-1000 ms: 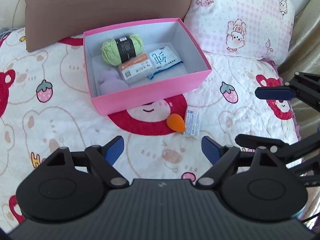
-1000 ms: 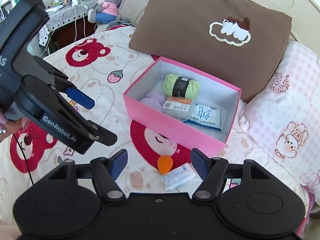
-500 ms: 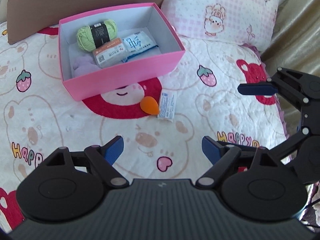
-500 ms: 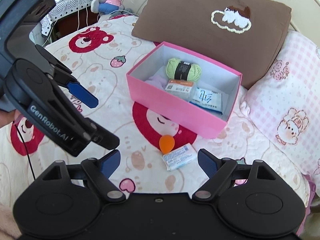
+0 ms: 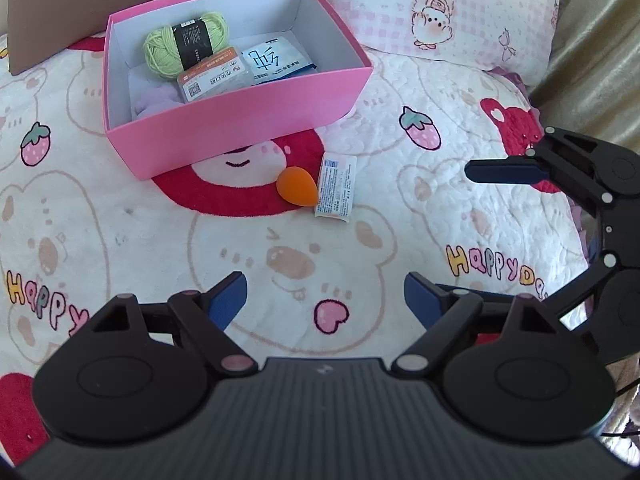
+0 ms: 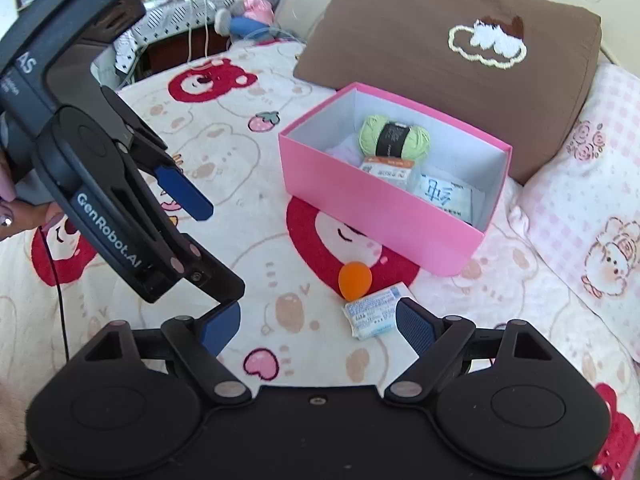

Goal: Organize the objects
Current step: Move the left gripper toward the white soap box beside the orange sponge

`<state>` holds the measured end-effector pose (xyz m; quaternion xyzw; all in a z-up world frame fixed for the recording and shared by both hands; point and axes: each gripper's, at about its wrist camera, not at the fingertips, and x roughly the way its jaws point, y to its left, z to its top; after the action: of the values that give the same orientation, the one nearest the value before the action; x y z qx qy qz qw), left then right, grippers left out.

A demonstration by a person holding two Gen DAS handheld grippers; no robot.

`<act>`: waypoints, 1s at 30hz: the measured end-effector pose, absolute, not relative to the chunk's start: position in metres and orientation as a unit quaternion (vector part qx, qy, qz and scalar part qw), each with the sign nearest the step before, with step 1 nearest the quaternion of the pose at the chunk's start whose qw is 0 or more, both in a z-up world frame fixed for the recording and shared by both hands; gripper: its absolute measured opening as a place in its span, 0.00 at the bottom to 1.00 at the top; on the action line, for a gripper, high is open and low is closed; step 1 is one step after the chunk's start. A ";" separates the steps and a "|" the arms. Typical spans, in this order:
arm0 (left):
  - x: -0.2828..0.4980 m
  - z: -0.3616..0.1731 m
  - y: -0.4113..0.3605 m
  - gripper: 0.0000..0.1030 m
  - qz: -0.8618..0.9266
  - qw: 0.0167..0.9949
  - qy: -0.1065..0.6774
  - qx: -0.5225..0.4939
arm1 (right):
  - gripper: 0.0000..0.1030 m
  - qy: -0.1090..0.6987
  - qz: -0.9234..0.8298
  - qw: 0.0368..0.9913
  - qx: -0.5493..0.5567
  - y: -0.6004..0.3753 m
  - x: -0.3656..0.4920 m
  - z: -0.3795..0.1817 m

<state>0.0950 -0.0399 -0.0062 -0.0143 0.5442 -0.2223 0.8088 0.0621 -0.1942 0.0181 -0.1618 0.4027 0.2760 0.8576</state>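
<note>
Purple soft item (image 5: 154,100) in the pink box (image 5: 256,120) is mostly hidden behind the box's near wall and under the orange-labelled packet (image 5: 216,79); cannot tell what it is. In the right wrist view only a pale sliver of it shows. Print on the white-and-blue sachet (image 5: 276,60) inside the box is too small to read, and part of it is cut off by the wall. Green yarn ball (image 5: 186,44) with black band sits at the back of the box, touching the orange-labelled packet. Brown pillow (image 6: 448,40) is behind the box, cut off at the top in the left wrist view. Pink checked pillow (image 5: 444,12) is to the box's right.

Outside the box, on the bear-print bedspread (image 5: 120,208): orange teardrop sponge (image 5: 298,186) and small white packet (image 5: 336,188), touching each other, just in front of the box. In the right wrist view the packet's near corner is covered by one blue fingertip.

Left gripper (image 5: 324,300): jaws spread wide, nothing between them, above the bedspread, short of the sponge. Right gripper (image 6: 318,322): also spread wide, holding nothing, packet just ahead of its right pad. Each gripper shows at the edge of the other's view, partly cut off. Person's fingers at the left edge of the right wrist view are barely visible.
</note>
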 end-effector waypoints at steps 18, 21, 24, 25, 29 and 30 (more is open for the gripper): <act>0.115 -0.082 -0.040 0.81 -0.229 0.829 0.495 -0.123 | 0.85 0.341 0.274 0.859 -0.266 -0.189 0.093 -0.071; 0.120 -0.095 -0.044 0.81 -0.228 0.826 0.500 -0.124 | 0.85 0.340 0.282 0.845 -0.302 -0.184 0.101 -0.091; 0.125 -0.111 -0.045 0.81 -0.221 0.817 0.514 -0.141 | 0.85 0.345 0.282 0.843 -0.302 -0.183 0.111 -0.103; 0.127 -0.116 -0.045 0.81 -0.222 0.813 0.517 -0.151 | 0.85 0.343 0.280 0.846 -0.296 -0.184 0.114 -0.106; 0.132 -0.131 -0.047 0.80 -0.218 0.814 0.508 -0.180 | 0.85 0.332 0.270 0.859 -0.282 -0.189 0.125 -0.122; 0.134 -0.134 -0.047 0.80 -0.217 0.813 0.508 -0.185 | 0.85 0.338 0.264 0.860 -0.276 -0.191 0.128 -0.127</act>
<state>0.1338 -0.0473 -0.1336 -0.1851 0.5077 -0.2168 0.8130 0.1281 -0.1908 -0.1271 -0.2762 0.3377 0.2644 0.8601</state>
